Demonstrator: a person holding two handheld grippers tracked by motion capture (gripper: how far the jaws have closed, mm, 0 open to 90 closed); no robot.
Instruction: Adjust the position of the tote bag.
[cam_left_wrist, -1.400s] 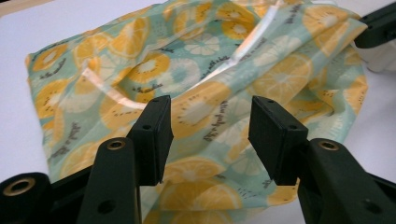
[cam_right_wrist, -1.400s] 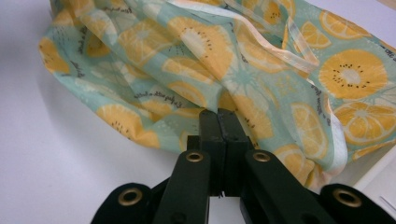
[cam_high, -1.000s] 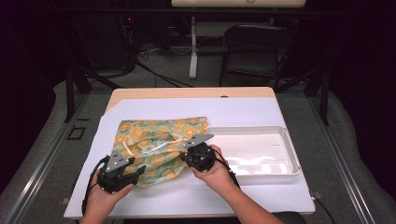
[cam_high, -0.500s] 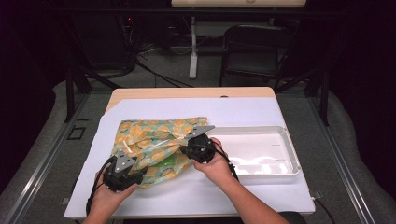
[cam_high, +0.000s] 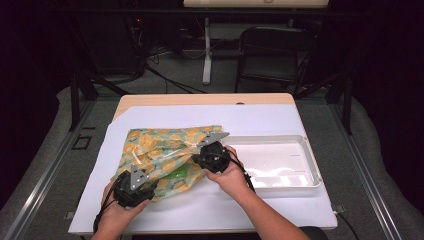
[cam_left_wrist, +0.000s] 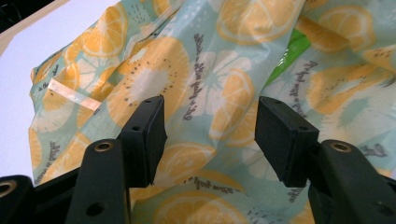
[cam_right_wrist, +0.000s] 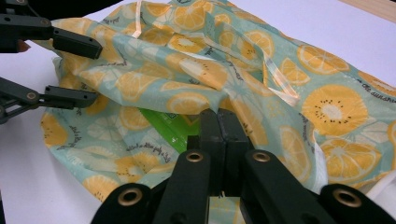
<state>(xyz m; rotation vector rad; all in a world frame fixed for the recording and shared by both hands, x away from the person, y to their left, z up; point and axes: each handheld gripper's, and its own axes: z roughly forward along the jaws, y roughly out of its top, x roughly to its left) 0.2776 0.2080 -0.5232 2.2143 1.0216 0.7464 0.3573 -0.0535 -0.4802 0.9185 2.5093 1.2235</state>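
The right gripper (cam_right_wrist: 219, 116) is squeezed shut on a fold of the fruit-print bag (cam_high: 165, 157). Its jaws are pressed tight together with the thin plastic pinched between them. A moment ago this gripper was a bit nearer the person; now it has pulled the fold up and toward the white tray (cam_high: 305, 177), which sits just on its far side. The left gripper (cam_left_wrist: 210, 135) has slid closer to the bag's near corner. Its jaws are wide apart and hold nothing, with the bag right in front of them. Something green (cam_right_wrist: 175, 128) shows inside the bag, just ahead of the right gripper. It looks like the bag is being opened up, and the left gripper probably needs to grab next.
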